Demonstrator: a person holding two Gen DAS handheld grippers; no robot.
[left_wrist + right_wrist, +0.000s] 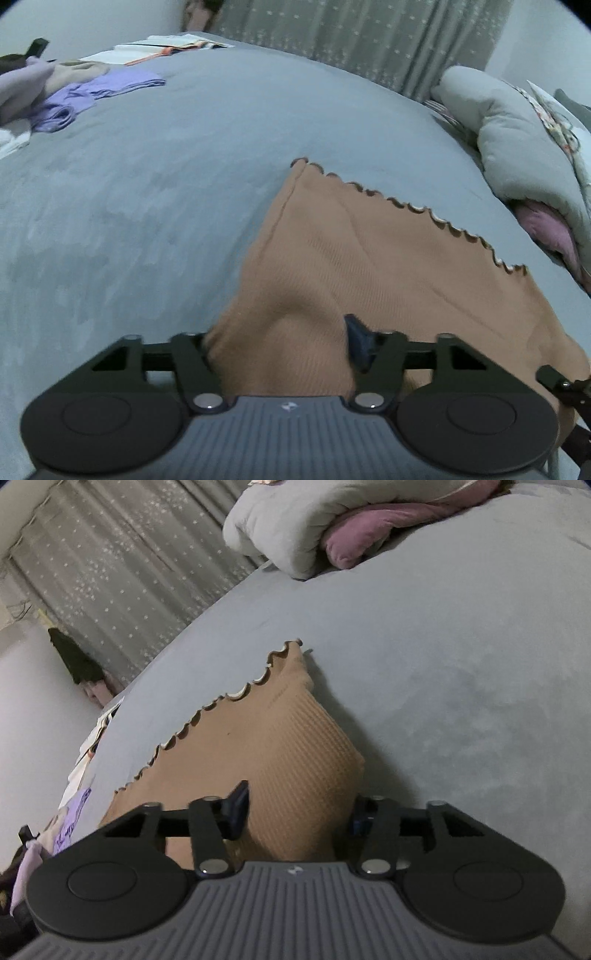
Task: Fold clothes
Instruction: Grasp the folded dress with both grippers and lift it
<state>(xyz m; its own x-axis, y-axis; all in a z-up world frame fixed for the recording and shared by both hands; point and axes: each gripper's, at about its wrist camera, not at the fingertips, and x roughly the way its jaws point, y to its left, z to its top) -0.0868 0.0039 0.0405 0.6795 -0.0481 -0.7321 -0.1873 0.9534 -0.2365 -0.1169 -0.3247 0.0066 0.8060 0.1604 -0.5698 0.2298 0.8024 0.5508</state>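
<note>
The only mark anywhere is a small pale emblem on the grey ribbed body behind each claw – a logo shape with no letters to read.

The left claw [280,347] stands roughly half apart, with a raised fold of the tan ribbed garment [369,258] bunched up between its fingers. The cloth fills the gap and lies against the dark blue pad at 3 o'clock of the fold; the finger at 9 o'clock is mostly buried behind the fabric, so whether both pads truly pinch it I cannot tell.

The right claw [295,808] is likewise about half apart, and a ridge of the same tan ribbed garment [258,746] rises between its fingers. The pad at 9 o'clock touches the cloth; the one at 3 o'clock is tucked behind the fold – again, a firm clamp cannot be made out.

Outward from the claws, the garment lies spread on the grey-blue bed [166,184], its scalloped hem running across the far edge. In the left wrist view a rumpled grey duvet [498,140] with a pink lining sits at 2 o'clock, lilac clothes [92,92] at 10 o'clock, and a dotted curtain [351,33] hangs at 12 o'clock.
</note>
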